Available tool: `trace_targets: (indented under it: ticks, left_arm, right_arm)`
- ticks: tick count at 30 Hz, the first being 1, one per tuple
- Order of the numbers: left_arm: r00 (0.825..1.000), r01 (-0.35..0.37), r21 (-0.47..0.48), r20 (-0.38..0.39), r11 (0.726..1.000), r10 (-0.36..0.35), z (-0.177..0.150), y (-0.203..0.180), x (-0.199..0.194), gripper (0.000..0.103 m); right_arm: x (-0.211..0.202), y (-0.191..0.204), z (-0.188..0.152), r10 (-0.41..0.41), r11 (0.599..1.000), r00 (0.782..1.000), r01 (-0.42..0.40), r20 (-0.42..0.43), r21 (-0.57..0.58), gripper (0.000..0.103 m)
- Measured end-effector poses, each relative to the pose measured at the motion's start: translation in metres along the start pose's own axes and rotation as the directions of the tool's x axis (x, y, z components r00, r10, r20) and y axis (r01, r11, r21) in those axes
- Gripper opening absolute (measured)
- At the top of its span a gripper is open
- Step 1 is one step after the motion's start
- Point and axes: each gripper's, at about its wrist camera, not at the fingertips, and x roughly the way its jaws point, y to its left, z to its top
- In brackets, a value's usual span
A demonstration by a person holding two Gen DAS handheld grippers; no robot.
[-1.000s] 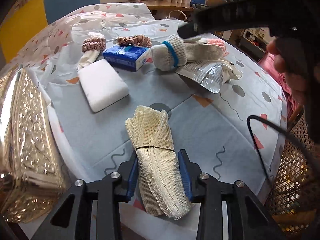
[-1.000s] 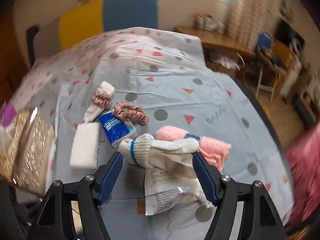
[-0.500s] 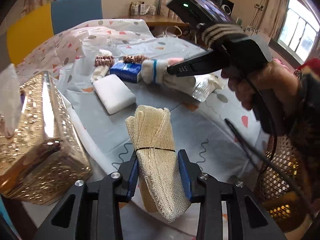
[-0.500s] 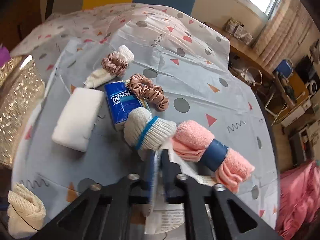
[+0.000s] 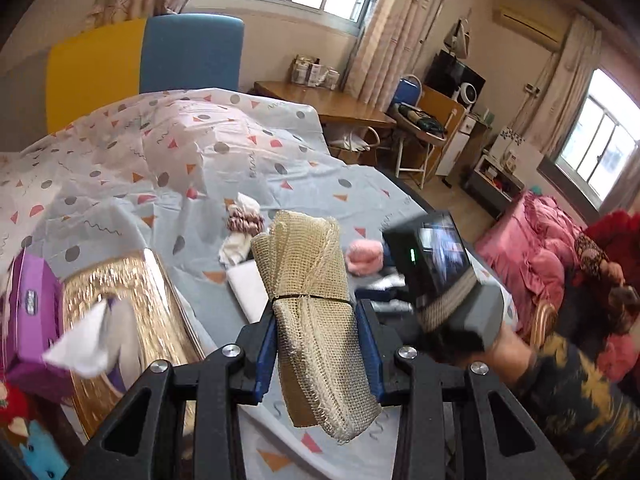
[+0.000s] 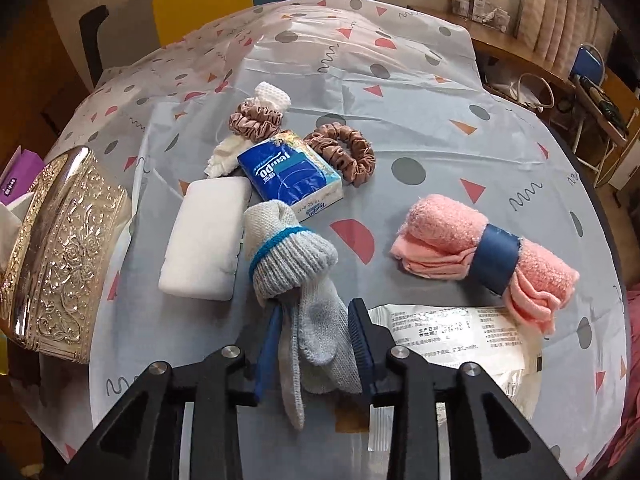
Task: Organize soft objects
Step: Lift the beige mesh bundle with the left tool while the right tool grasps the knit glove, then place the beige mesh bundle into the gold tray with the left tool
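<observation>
The left gripper (image 5: pixel 316 344) is clenched on a rolled beige mesh cloth (image 5: pixel 316 308) bound by a dark band, lifted clear of the worktop (image 5: pixel 320 176); the roll's frayed end hangs below the blue pads. The right gripper (image 6: pixel 316 344) is clenched on the fingers of a bundled grey knit glove (image 6: pixel 296 268) with a blue cuff stripe, whose ball end rests on the worktop at 12 o'clock from the pads.

At 9 o'clock in the right view stands an embossed gold box (image 6: pixel 60 248); its inside is hidden. In the left view a white tissue (image 5: pixel 92 340) sticks up beside a purple tissue box (image 5: pixel 28 312), blurred.

At 12 o'clock from the glove lies a blue tissue pack (image 6: pixel 290 176) printed "Tempo", upside down. A white sponge (image 6: pixel 204 236) lies at 10 o'clock, touching the pack. Two brown scrunchies (image 6: pixel 344 152) sit beyond; one wraps a white cloth (image 6: pixel 240 136). At 2 o'clock lies a pink towel roll (image 6: pixel 480 252) with a blue band, resting on a clear packet (image 6: pixel 452 340) whose small print is unreadable.
</observation>
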Motion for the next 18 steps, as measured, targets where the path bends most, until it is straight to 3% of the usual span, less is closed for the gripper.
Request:
trace_targets:
  ticks: [3, 5, 10, 14, 18]
  left_arm:
    - [1.0, -0.011, -0.042, -0.013, 0.999, 0.01, 0.024, 0.016, 0.015, 0.037]
    - [0.999, -0.036, -0.073, -0.017, 0.997, 0.035, 0.041, 0.03, 0.024, 0.037]
    - [0.986, -0.153, -0.169, 0.048, 0.974, 0.163, 0.072, 0.085, 0.009, 0.037]
    - [0.949, -0.272, -0.241, 0.095, 0.932, 0.301, 0.073, 0.138, -0.029, 0.037]
    - [0.905, -0.355, -0.329, 0.114, 0.875, 0.41, 0.05, 0.191, -0.077, 0.037]
  right_arm:
    - [0.008, 0.009, -0.003, -0.018, 0.999, 1.0, 0.017, -0.022, -0.048, 0.032]
    - [0.011, 0.014, -0.003, -0.06, 0.995, 0.998, 0.059, -0.017, -0.078, 0.025]
    - [0.011, 0.015, -0.005, -0.073, 0.993, 0.997, 0.072, -0.009, -0.094, 0.019]
    - [0.012, 0.016, -0.005, -0.071, 0.993, 0.997, 0.07, -0.015, -0.099, 0.019]
    - [0.014, 0.014, -0.005, -0.049, 0.995, 0.998, 0.047, -0.027, -0.087, 0.019]
